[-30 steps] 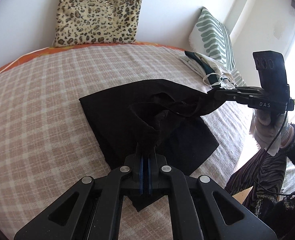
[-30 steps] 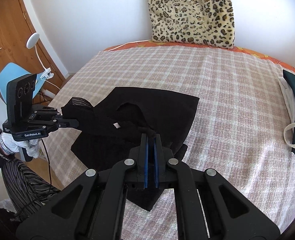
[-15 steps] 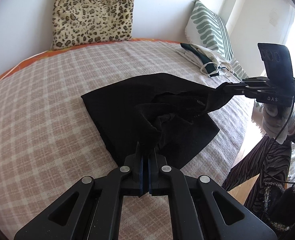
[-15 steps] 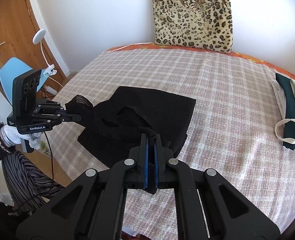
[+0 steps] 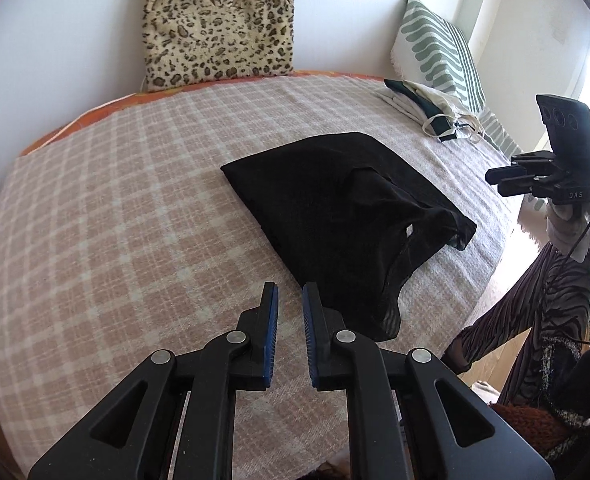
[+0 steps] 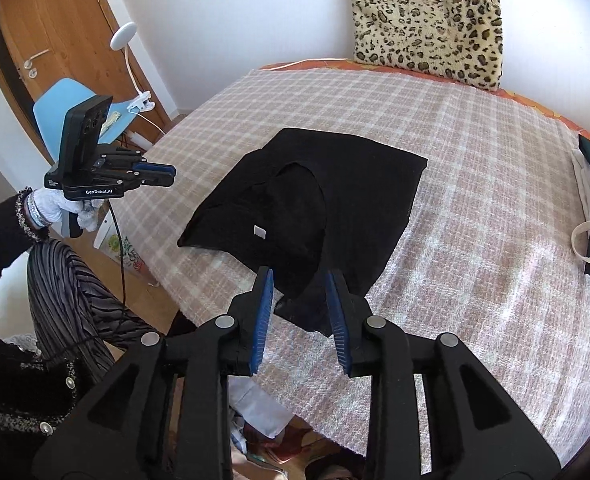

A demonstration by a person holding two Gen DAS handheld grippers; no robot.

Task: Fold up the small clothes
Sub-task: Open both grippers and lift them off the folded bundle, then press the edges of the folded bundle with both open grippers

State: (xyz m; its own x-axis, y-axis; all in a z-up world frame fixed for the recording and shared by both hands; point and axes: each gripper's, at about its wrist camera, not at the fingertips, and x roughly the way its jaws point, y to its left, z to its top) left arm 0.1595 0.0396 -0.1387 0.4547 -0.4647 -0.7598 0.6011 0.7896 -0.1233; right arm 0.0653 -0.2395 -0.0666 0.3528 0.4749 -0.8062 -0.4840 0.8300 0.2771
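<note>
On the checked blanket (image 5: 135, 200) lies the black garment (image 5: 335, 216); your left gripper (image 5: 289, 300) and right gripper (image 6: 300, 284) have just been opening and both stand spread, holding nothing.

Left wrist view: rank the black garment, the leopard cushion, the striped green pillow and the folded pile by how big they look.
1. black garment, clearly largest
2. leopard cushion
3. striped green pillow
4. folded pile

The garment lies nearer the camera than the others, so its lead is partly nearness; the pillow and pile sit at the warped edge, so that order is unsure.
</note>
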